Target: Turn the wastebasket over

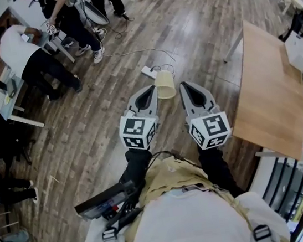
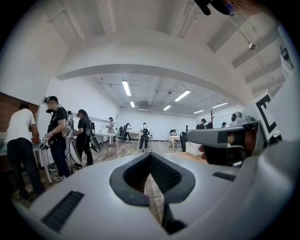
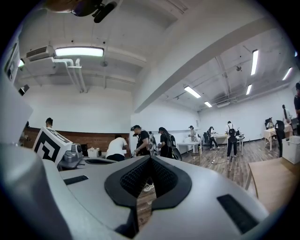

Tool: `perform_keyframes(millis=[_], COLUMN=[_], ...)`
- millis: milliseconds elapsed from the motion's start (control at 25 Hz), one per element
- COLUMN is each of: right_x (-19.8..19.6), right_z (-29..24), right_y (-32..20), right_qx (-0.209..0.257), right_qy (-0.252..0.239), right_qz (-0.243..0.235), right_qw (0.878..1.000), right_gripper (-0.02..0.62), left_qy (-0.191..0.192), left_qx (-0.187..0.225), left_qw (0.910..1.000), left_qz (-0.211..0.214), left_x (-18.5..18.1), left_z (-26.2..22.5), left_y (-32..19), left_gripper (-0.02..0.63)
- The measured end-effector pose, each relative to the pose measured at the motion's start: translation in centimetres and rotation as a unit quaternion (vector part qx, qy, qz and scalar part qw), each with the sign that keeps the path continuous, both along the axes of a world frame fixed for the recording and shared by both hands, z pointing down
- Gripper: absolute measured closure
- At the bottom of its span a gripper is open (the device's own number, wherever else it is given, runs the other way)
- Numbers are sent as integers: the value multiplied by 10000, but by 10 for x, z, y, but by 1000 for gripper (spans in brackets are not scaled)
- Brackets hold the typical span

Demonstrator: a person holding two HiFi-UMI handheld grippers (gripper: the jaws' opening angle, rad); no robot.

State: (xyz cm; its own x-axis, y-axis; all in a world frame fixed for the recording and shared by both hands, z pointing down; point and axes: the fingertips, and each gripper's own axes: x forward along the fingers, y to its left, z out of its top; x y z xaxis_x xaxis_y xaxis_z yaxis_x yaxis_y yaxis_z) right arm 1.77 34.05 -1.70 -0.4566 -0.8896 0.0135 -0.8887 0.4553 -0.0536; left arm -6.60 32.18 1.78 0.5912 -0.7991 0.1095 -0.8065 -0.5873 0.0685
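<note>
far left, a person in a white top [image 1: 18, 49] bends over a small white table [image 1: 11, 101], with others standing around farther back. the floor [image 1: 98, 97] is dark wood plank.

nearer to me, my left gripper [image 1: 151, 89] points out level over the floor, its marker cube [image 1: 138, 131] facing up at the head camera. in the left gripper view the jaws are together with nothing between them [image 2: 151, 155]; only a thin slit of floor shows below where the pads meet.

the wastebasket [image 1: 164, 84], a pale beige one, sits on the floor just beyond the two grippers and between their tips. its wider end is toward me. neither gripper touches it, as far as i can tell from the head view. a white power strip [image 1: 149, 72] with a cable lies on the floor just past it on the left.

my right gripper [image 1: 183, 84] is beside the left one, pointing the same way. its jaws are also pressed together and empty in the right gripper view [image 3: 149, 159]. the left gripper's marker cube [image 3: 49, 145] shows at that view's left edge.

to the right stands a bare wooden table [image 1: 267, 90], well apart from the wastebasket.
</note>
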Motion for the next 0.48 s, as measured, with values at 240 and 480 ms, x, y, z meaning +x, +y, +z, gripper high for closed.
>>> perform_keyframes(millis=[240, 480], right_x=[10, 27], right_z=[12, 14], right_y=[9, 11], right_qx=[33, 111], right_qy=[-23, -213], right_qz=[-131, -105], right_qw=[9999, 9997], right_gripper=[575, 574], left_qy=[-28, -158], left_qx=[-125, -169], left_qw=[9999, 9997], left_qz=[-48, 109], left_x=[13, 37], left_z=[16, 22], left_y=[3, 4], left_gripper=[604, 604])
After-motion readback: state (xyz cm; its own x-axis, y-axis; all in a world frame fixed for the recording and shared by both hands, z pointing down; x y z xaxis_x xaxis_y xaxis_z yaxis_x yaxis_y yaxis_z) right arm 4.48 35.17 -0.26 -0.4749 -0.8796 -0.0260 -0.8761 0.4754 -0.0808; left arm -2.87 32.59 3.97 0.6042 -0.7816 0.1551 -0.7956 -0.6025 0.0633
